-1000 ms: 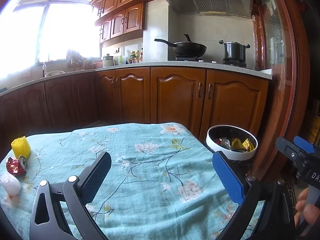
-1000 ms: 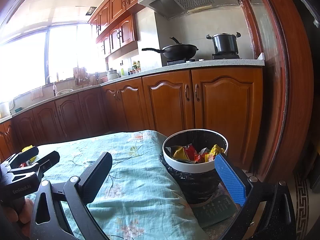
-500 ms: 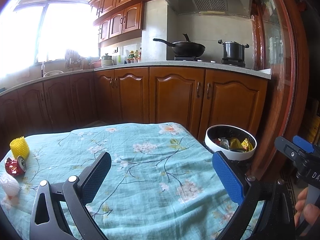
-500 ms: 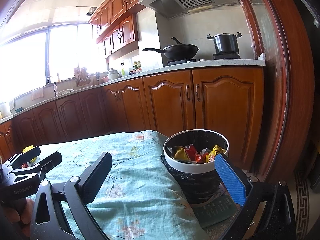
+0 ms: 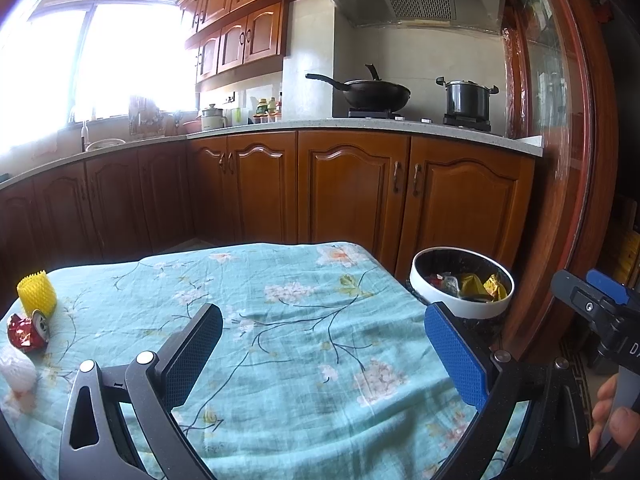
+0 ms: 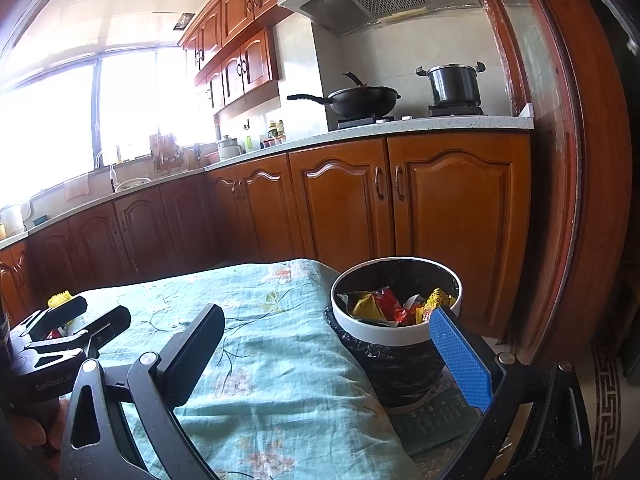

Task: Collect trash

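Both grippers hang empty above the table's floral cloth [image 5: 280,320]. The left gripper [image 5: 322,354] has its fingers spread wide with nothing between them, and the right gripper [image 6: 326,354] is spread the same way.

In the left wrist view the remaining trash sits at about 9 o'clock, at the cloth's far left edge: a yellow foam net [image 5: 37,294], a crushed red can [image 5: 27,333] just beside it, and a white foam net [image 5: 16,368] nearest the camera. The trash bin [image 5: 462,306], already holding wrappers, stands off the table at about 3 o'clock, well apart from all three.

The risks probably lie in the pickup and the carry:
- The foam nets look soft and light, so a hard squeeze may flatten one and let it slip out.
- The can lies on its side and could roll off the table edge if nudged.
- The loose cloth could bunch up between the pads if a gripper comes in low.
- Releasing too early on the way over would drop the trash beside the bin rim.
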Demonstrator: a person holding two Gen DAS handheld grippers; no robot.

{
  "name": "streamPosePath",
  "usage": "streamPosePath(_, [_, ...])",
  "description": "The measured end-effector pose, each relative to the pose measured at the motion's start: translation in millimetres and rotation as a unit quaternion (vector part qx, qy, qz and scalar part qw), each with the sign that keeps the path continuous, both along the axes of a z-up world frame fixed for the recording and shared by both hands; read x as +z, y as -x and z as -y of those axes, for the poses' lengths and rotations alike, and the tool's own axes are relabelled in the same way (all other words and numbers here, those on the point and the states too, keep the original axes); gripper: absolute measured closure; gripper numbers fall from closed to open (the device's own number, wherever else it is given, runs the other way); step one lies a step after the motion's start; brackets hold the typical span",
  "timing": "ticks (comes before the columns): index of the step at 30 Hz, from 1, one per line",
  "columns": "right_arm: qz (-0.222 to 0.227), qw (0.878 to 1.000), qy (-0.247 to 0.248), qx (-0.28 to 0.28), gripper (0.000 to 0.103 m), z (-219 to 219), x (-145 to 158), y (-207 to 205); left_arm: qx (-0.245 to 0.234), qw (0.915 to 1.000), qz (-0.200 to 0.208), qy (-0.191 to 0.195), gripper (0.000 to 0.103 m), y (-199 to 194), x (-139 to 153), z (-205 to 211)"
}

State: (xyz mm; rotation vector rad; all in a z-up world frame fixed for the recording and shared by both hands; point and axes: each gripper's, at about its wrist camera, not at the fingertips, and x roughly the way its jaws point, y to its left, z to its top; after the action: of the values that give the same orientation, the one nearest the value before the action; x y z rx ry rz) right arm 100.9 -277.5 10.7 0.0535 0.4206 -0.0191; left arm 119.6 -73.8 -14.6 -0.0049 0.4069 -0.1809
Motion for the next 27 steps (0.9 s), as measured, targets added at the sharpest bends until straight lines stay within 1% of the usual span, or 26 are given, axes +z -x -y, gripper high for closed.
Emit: streamPosePath(27, [-0.003, 1.0, -0.006, 0.001, 0.0, -0.5, -1.9, -1.5, -0.001, 1.0, -0.004, 0.001, 0.001, -0.5, -2.4, 2.9])
